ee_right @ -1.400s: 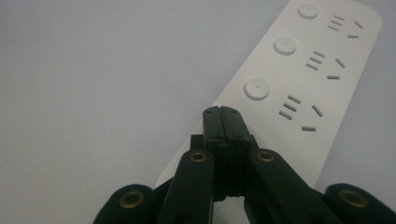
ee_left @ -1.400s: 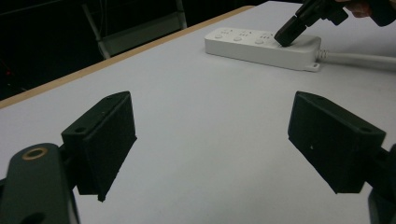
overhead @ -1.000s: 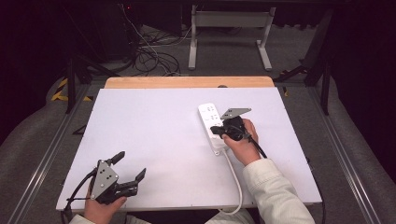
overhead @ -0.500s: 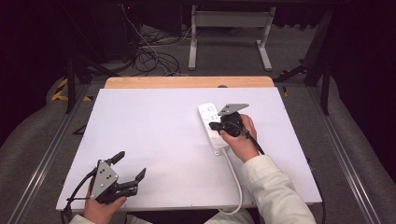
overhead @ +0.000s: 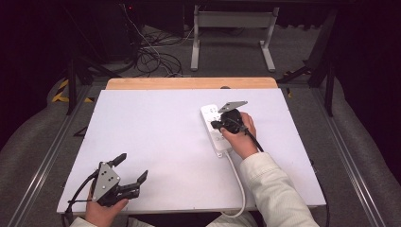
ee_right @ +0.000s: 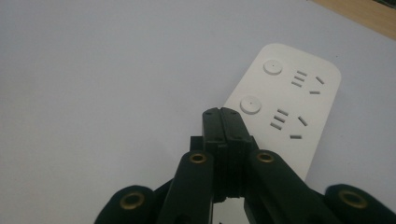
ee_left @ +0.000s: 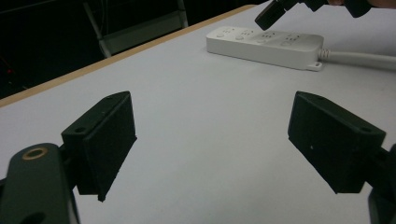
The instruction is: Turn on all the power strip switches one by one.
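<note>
A white power strip (overhead: pixel 213 134) lies on the white table top (overhead: pixel 156 137), right of the middle, its cord (overhead: pixel 239 185) running back toward the person. My right gripper (overhead: pixel 215 125) is shut with nothing between its jaws, tips low over the strip. In the right gripper view the closed tips (ee_right: pixel 224 115) hover beside a round button (ee_right: pixel 250 104) on the strip (ee_right: pixel 299 93); whether they touch it I cannot tell. My left gripper (overhead: pixel 133 166) rests near the front left corner, open and empty. Its view shows the wide jaws (ee_left: pixel 219 135) and the strip (ee_left: pixel 266 43) farther off.
A wooden edge (overhead: pixel 189 83) borders the far side of the table. Beyond it the floor holds tangled cables (overhead: pixel 151 59) and a metal stand (overhead: pixel 231 33). Metal rails (overhead: pixel 45 156) run along both sides of the table.
The right gripper has crept slightly farther along the strip, away from the person. The left gripper has kept still.
</note>
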`<control>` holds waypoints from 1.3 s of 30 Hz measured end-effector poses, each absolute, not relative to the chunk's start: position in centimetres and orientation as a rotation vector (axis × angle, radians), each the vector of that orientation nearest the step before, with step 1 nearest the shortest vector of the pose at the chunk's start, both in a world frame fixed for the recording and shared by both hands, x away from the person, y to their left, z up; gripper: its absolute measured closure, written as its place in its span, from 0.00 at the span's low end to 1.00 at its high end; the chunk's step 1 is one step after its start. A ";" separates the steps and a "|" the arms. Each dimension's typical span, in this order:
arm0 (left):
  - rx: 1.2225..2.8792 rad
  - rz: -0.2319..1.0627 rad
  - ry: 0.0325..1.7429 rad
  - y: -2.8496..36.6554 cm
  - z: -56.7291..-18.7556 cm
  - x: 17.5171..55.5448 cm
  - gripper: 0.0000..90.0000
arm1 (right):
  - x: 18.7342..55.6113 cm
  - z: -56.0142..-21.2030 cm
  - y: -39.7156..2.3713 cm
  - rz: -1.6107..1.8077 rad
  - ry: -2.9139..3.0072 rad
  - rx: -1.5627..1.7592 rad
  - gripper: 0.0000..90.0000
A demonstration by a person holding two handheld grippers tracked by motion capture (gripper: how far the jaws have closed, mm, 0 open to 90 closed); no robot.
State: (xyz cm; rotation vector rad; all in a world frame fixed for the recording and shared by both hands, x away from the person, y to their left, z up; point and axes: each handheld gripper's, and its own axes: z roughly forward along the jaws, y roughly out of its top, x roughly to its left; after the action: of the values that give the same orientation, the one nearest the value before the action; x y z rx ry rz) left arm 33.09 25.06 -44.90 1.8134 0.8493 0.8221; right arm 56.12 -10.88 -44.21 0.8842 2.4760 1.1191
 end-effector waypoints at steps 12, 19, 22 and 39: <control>1.814 0.820 0.855 25.1 -45.0 33.2 0.17 | 56.7 -45.2 -10.6 1.083 2.502 0.884 1.00; 1.816 0.828 0.852 25.1 -44.9 33.2 0.17 | 56.8 -45.4 -10.6 1.068 2.504 0.891 1.00; 1.817 0.828 0.851 25.1 -44.9 33.2 0.17 | 56.7 -45.4 -10.5 1.065 2.502 0.888 1.00; 1.817 0.817 0.853 25.0 -45.0 33.1 0.17 | 56.6 -45.9 -10.7 1.092 2.489 0.926 1.00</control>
State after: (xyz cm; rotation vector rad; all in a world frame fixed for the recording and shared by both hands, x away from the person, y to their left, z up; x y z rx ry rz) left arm 33.12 25.00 -44.98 1.8172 0.8529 0.8168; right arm 56.64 -10.71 -45.91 0.9259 2.4894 1.0916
